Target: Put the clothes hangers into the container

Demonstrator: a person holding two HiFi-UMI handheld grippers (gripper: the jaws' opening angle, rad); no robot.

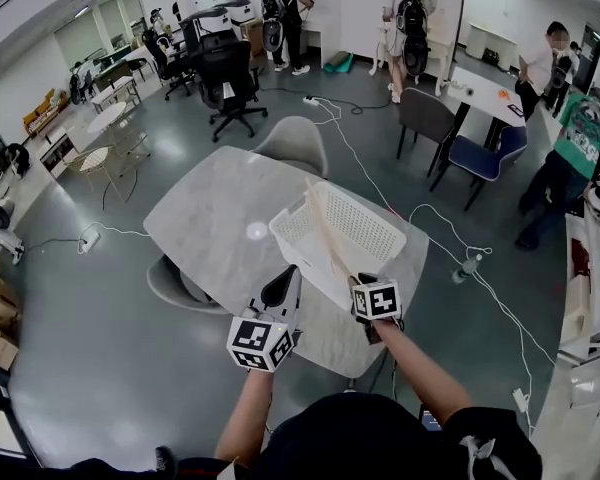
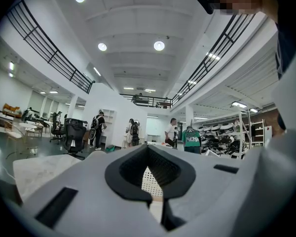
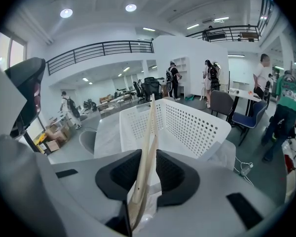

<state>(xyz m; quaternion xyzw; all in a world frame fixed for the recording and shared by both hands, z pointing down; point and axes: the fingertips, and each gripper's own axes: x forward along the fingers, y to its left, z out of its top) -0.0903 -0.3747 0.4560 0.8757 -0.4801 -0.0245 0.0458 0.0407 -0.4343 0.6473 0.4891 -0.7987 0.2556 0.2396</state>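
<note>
A white perforated basket point(image 1: 378, 230) sits tilted on the marble table point(image 1: 205, 218), its open side toward me. My right gripper point(image 1: 364, 281) is shut on a pale wooden clothes hanger point(image 1: 324, 230), which reaches up and forward over the basket's inside. In the right gripper view the hanger point(image 3: 147, 142) stands edge-on between the dark pads of the right gripper point(image 3: 138, 191), with the basket point(image 3: 197, 127) just ahead. My left gripper point(image 1: 287, 278) hovers left of the basket's near corner, jaws shut with nothing in them. Through the left gripper point(image 2: 155, 201) a bit of the basket point(image 2: 150, 177) shows.
A grey shell chair point(image 1: 294, 144) stands at the table's far side and another point(image 1: 175, 283) at its left. Dark chairs point(image 1: 426, 118) and a blue one point(image 1: 485, 158) are to the right. A white cable point(image 1: 450, 258) runs over the floor. Several people stand at the back and right.
</note>
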